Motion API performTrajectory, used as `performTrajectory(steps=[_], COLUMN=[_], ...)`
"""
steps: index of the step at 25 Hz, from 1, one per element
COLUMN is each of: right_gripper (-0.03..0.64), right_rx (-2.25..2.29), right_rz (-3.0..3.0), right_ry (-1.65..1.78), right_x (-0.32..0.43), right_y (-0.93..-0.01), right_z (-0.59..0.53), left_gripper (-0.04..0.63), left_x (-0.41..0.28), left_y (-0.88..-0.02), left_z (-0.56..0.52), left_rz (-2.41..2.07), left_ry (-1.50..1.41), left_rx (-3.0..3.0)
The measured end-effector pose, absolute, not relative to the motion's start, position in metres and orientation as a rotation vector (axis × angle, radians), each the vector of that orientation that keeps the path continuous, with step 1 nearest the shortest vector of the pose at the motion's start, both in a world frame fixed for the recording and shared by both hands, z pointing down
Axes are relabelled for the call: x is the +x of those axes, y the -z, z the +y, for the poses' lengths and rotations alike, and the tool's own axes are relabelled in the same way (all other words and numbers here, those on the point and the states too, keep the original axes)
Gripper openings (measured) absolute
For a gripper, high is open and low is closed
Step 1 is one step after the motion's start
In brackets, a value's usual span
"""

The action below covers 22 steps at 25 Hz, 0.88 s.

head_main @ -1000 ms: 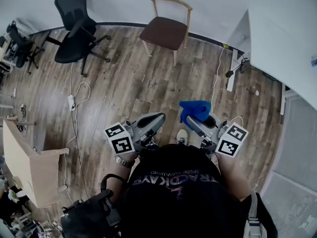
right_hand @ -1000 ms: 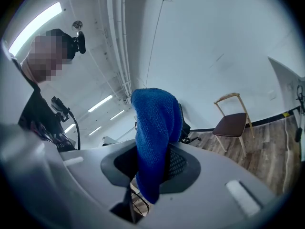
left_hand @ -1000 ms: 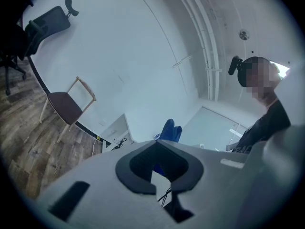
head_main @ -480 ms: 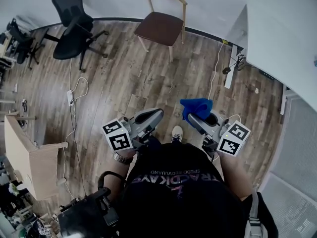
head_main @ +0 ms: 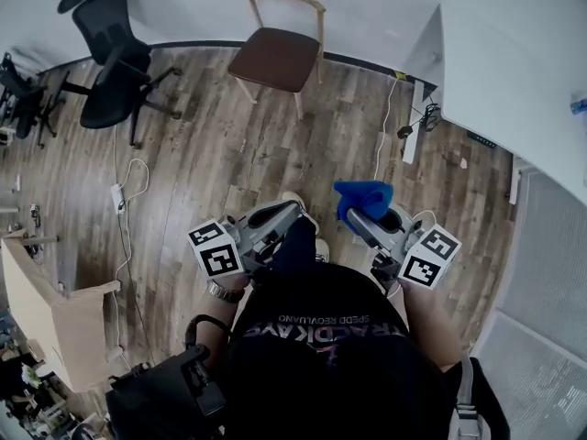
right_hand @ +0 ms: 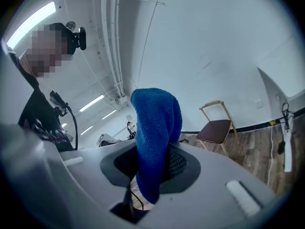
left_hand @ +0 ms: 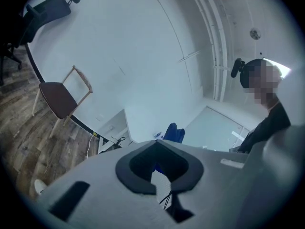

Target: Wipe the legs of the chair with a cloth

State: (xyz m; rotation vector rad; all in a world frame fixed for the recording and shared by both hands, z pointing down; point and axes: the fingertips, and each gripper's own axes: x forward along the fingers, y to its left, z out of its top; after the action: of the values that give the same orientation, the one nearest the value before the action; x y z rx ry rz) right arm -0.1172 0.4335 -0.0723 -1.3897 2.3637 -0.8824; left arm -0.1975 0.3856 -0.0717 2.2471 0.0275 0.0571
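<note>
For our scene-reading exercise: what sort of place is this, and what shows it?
Probably an office or workroom: a black swivel chair, a white desk and a wooden chair stand on a plank floor.

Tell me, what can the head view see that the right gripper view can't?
Only the head view shows the black office chair, the cardboard box and the left gripper. Only the right gripper view shows the ceiling lights and, close up, the right gripper with its jaws shut on the blue cloth. Both views show the blue cloth, the wooden chair by the wall and the wood floor.
</note>
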Motion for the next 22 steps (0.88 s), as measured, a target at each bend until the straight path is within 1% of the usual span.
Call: performTrajectory(steps=[6, 12, 17, 22], right_gripper=[0.097, 0.097, 0.097, 0.097], right_rx=[-1.483, -1.556, -1.576, -1.536], right_rz=[2.334, 2.32, 2.324, 2.368], right_ry=[0.892, 0.878, 0.87, 0.901], right_x=[-0.064, -0.032, -0.02, -0.005], right_y=[0.074, 0.081, 0.079, 0.073], right_z=[0.343, 0.274, 0.23, 0.197], left_gripper=[0.0, 0.0, 0.0, 0.0], left_x=[-0.146, -0.117, -0.108, -0.102], left_y=[0.061, 0.064, 0.067, 0.064], left_z=[0.291, 0.208, 0.169, 0.153], left_rz=[0.065, 0.091, 0.092, 0.053], left_ry=[-0.057, -0.055, -0.048, -0.054], left_rx=[2.21, 2.23, 2.239, 2.277])
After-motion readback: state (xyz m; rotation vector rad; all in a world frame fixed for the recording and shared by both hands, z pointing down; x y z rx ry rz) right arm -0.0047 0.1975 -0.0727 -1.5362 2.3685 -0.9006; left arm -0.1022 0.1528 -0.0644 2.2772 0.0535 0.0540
